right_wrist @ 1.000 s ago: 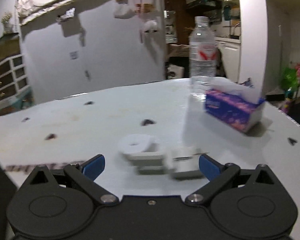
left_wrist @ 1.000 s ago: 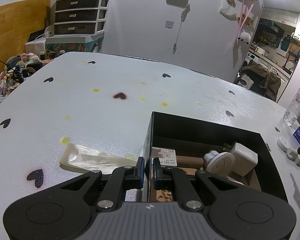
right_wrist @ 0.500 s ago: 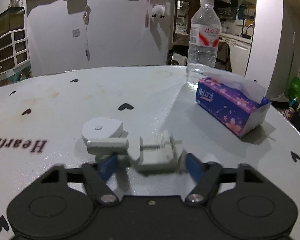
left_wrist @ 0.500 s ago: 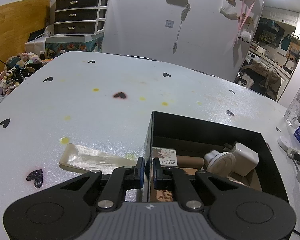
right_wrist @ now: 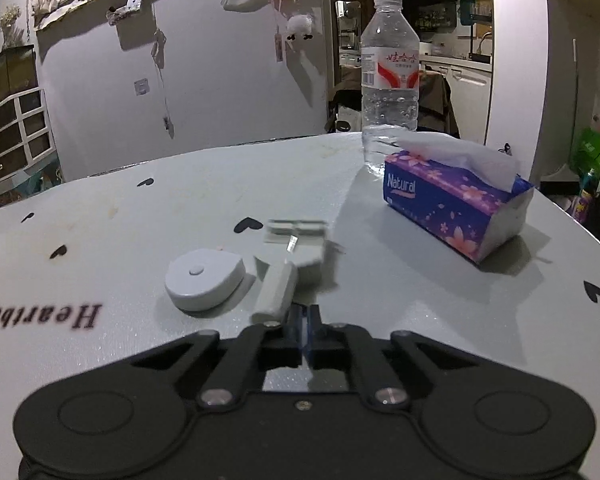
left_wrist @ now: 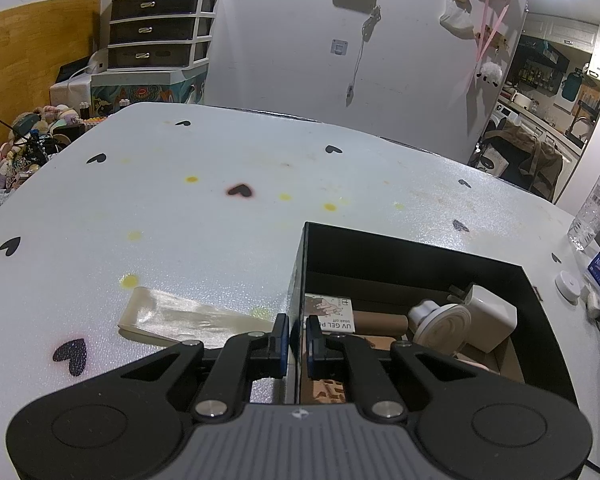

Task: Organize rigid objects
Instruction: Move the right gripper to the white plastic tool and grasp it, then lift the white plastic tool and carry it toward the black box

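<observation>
My left gripper (left_wrist: pixel 294 336) is shut on the left wall of the black box (left_wrist: pixel 420 252), which holds a white charger (left_wrist: pixel 492 316), a white round part (left_wrist: pixel 444 322), a brown tube (left_wrist: pixel 380 322) and a UV gel packet (left_wrist: pixel 332 312). My right gripper (right_wrist: pixel 304 330) is shut with nothing between its pads. Just ahead of it on the table lie a white clip-like piece (right_wrist: pixel 296 248), blurred, with a white bar (right_wrist: pixel 276 292) beside it, and a white round puck (right_wrist: pixel 204 280) to the left.
A water bottle (right_wrist: pixel 388 76) and a purple tissue box (right_wrist: pixel 456 204) stand at the right of the white table (left_wrist: pixel 180 220). A cream strip (left_wrist: pixel 180 318) lies left of the box. The puck also shows in the left wrist view (left_wrist: pixel 567 285).
My right gripper has shut; the white clip piece slipped out ahead of the pads and now lies turned and blurred. The left gripper and the box have not moved.
</observation>
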{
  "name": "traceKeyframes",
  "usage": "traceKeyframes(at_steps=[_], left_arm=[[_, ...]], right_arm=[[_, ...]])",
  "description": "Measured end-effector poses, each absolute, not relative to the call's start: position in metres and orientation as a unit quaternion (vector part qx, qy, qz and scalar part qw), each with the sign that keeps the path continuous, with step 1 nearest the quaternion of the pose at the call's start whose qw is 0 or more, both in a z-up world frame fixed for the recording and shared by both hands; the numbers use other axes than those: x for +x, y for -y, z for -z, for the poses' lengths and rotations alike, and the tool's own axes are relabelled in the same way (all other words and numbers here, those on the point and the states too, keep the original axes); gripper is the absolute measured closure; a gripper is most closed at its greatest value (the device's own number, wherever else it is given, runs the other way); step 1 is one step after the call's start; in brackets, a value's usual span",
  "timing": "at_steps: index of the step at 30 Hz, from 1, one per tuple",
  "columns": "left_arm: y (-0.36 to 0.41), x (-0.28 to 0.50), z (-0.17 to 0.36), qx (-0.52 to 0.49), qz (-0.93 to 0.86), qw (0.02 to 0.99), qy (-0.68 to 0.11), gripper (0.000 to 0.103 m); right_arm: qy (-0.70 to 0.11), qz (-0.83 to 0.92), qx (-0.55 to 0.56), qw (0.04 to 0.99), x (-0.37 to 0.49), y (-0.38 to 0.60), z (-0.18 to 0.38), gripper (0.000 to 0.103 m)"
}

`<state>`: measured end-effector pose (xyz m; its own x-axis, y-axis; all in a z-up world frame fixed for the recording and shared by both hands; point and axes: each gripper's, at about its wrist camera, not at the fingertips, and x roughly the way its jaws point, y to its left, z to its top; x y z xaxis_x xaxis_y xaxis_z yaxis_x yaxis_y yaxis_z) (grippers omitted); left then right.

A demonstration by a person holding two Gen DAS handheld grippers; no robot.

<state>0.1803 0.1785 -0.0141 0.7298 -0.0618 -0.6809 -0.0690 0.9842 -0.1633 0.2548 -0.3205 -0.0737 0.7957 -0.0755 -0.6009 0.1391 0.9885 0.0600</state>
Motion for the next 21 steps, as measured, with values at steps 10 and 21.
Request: traceKeyframes(at_steps=[10,21], left_arm=[[-0.178,0.181,0.015,-0.087,-0.003,0.926,-0.368,0.096],[-0.178,0.182,0.015,-0.089,-0.003,0.925,-0.368,0.096]], right_arm=[[-0.284,0.055,0.103,0.952,0.254,0.321,0.062,0.038],[-0.303,0.118,0.243,0.914,0.300,0.337,0.071,0.029]])
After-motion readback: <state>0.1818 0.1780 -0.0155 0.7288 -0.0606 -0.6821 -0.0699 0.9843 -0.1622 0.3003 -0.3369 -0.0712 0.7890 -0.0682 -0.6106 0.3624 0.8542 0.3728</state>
